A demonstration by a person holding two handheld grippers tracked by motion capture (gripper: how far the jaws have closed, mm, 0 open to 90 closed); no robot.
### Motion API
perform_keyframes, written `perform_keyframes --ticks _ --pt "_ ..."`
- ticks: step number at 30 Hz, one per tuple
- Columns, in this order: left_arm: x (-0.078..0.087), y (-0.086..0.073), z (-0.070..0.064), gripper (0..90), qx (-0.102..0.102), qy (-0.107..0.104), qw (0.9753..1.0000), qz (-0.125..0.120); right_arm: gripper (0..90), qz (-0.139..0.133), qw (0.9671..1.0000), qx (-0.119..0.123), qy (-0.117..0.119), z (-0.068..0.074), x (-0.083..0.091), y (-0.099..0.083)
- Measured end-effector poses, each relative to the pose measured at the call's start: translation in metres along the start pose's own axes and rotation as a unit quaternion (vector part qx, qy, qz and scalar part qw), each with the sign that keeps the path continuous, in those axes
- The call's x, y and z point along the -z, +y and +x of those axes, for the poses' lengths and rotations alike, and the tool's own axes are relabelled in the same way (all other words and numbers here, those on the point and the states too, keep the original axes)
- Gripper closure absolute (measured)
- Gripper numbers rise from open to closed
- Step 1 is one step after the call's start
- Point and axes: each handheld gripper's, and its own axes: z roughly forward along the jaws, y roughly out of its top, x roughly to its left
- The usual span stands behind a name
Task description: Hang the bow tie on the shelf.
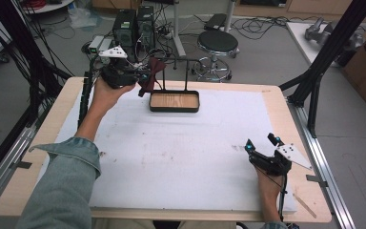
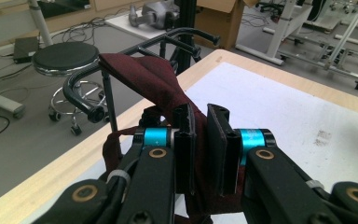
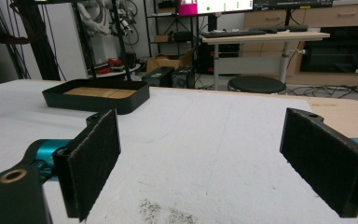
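my left tongs (image 1: 140, 76), clamped on the dark red cloth (image 1: 151, 76) at upper centre by the rack (image 1: 187, 61) above the tray (image 1: 175, 109), should next drape it; right tongs (image 1: 262, 142) rest apart, lower right.

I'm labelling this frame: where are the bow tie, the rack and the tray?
bow tie (image 1: 148, 78), high view, dark red cloth beside the left gripper.
rack (image 1: 187, 60), high view, top bar.
tray (image 1: 174, 109), high view, near wall.
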Motion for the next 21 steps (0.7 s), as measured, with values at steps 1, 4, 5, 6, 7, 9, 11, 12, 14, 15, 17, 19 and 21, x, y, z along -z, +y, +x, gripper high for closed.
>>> perform_keyframes --ticks 1,4,5,6,7,9,11,12,14,15,17,19,21 --pt "-0.001 0.000 0.001 80.7 0.001 0.000 1.0000 0.002 11.4 0.000 1.0000 0.000 0.000 0.000 0.000 0.000" --pt "-0.004 0.001 0.006 80.7 0.005 -0.001 1.0000 0.004 11.4 0.000 1.0000 0.000 -0.001 0.000 0.000 0.000" --pt "-0.005 0.001 0.007 80.7 0.006 0.001 1.0000 0.003 11.4 0.001 1.0000 -0.003 0.000 0.000 0.000 0.000" --pt "-0.005 0.001 0.008 80.7 0.007 0.002 1.0000 0.002 11.4 0.002 1.0000 -0.003 0.000 0.000 0.000 0.000" --pt "-0.006 0.003 0.010 80.7 0.013 0.006 0.9999 0.001 11.4 0.000 1.0000 -0.002 0.000 0.000 0.000 0.000" --pt "-0.006 0.004 0.011 80.7 0.012 0.007 0.9999 0.000 11.4 0.000 1.0000 -0.001 0.000 0.000 0.000 0.000" --pt "-0.007 0.006 0.012 80.7 0.012 0.007 0.9999 0.000 11.4 0.001 1.0000 -0.003 0.001 0.000 0.000 0.000" --pt "-0.007 0.007 0.013 80.7 0.012 0.008 0.9999 0.002 11.4 0.001 1.0000 -0.003 0.001 0.000 0.000 0.000" --pt "-0.008 0.009 0.015 80.7 0.014 0.010 0.9998 0.004 11.4 0.002 1.0000 -0.004 0.002 0.000 0.000 0.000" --pt "-0.009 0.010 0.016 80.7 0.015 0.009 0.9998 0.002 11.4 0.001 1.0000 -0.004 0.001 0.000 0.000 0.000" --pt "-0.009 0.011 0.017 80.4 0.017 0.013 0.9998 -0.001 11.4 0.001 1.0000 -0.003 0.002 0.000 0.000 0.000" --pt "-0.008 0.011 0.020 80.3 0.022 0.024 0.9995 -0.003 11.4 0.002 1.0000 -0.003 0.002 0.000 0.000 0.000" --pt "-0.007 0.011 0.021 80.2 0.023 0.025 0.9994 -0.003 11.4 0.002 1.0000 -0.003 0.003 0.000 0.000 0.000"
